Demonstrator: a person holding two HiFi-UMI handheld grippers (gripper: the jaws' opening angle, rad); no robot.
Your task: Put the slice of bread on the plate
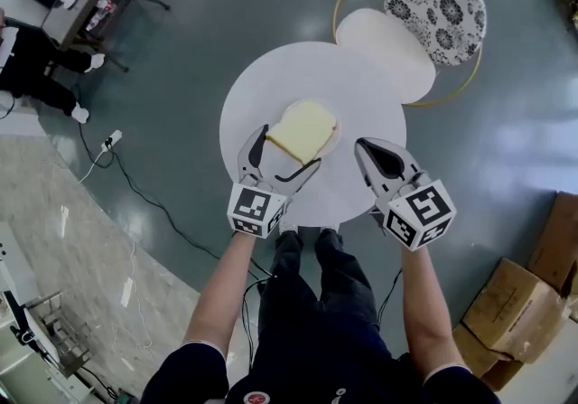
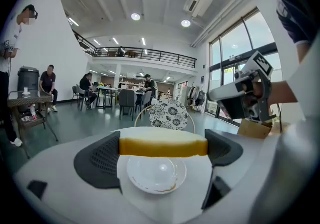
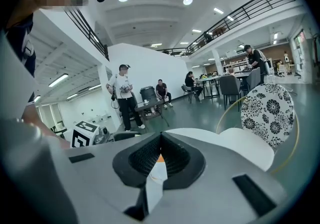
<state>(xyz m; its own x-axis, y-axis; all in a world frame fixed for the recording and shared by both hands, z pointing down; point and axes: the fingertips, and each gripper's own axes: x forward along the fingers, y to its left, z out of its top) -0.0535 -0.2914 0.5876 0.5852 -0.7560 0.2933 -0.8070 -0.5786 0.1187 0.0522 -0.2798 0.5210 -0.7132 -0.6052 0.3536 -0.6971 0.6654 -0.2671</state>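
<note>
A pale yellow slice of bread (image 1: pixel 303 130) is clamped flat between the jaws of my left gripper (image 1: pixel 281 161), which is shut on it. It hangs just over a small white plate (image 1: pixel 335 134) on the round white table (image 1: pixel 361 86). In the left gripper view the bread (image 2: pixel 163 147) spans both black pads, and the plate (image 2: pixel 156 173) lies directly beneath it. My right gripper (image 1: pixel 383 158) hovers at the table's near right edge, to the right of the plate. Its jaws are shut with nothing held (image 3: pixel 160 157).
A round-framed chair with a floral cushion (image 1: pixel 435 1) and a cream seat (image 1: pixel 388 51) stands behind the table on the right. Cardboard boxes (image 1: pixel 510 321) sit on the floor at the lower right. A cable (image 1: pixel 135 190) runs across the floor at left. People sit far left.
</note>
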